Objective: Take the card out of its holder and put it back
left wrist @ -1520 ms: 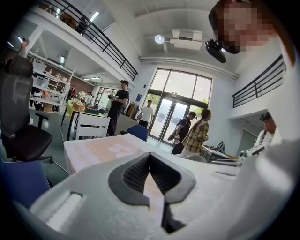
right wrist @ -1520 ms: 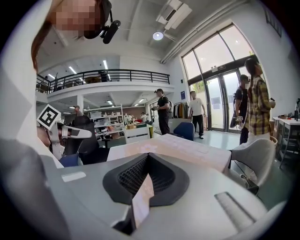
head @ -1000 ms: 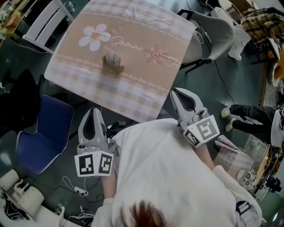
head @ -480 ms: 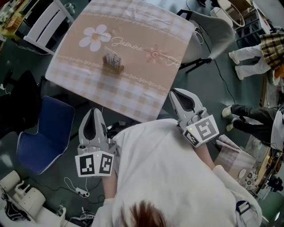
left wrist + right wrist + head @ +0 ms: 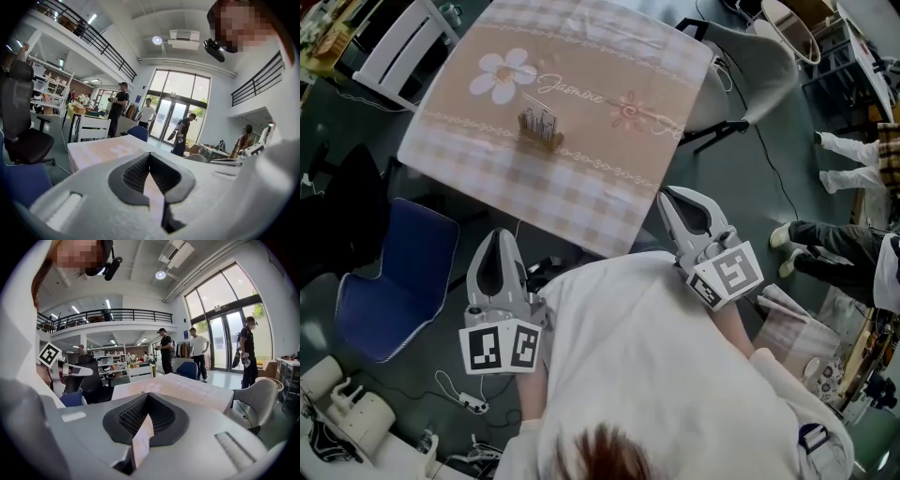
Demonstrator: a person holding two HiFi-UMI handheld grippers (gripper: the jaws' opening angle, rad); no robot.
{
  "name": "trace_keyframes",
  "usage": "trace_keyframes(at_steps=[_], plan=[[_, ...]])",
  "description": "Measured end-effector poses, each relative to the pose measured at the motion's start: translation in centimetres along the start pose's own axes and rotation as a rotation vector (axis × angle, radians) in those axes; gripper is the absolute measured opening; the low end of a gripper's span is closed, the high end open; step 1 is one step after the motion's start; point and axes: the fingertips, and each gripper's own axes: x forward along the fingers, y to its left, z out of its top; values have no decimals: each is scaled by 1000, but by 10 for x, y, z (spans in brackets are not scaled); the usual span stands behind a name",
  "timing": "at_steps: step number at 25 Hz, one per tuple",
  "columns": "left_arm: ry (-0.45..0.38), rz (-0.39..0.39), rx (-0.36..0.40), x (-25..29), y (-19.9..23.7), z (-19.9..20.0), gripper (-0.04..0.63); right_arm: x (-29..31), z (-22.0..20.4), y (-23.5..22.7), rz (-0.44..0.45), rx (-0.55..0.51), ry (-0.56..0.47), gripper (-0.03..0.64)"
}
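The card holder (image 5: 540,127) stands near the middle of the desk (image 5: 609,56). The left tool (image 5: 496,234) and right tool (image 5: 678,197) hang just short of the desk's near edge, both pinched closed and empty.

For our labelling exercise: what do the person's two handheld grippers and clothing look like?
The left gripper and right gripper are pale grey, tapering plastic shells, with black ribbed pads lining a teardrop-shaped opening. The left's white cube and the right's bear black square markers. The person wears a white top.
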Motion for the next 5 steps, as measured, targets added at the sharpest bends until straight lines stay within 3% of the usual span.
trace_keyframes(at_steps=[5], plan=[[0,3,2,-6,2,-2,3,-2,-3,4,1,10,0,0]])
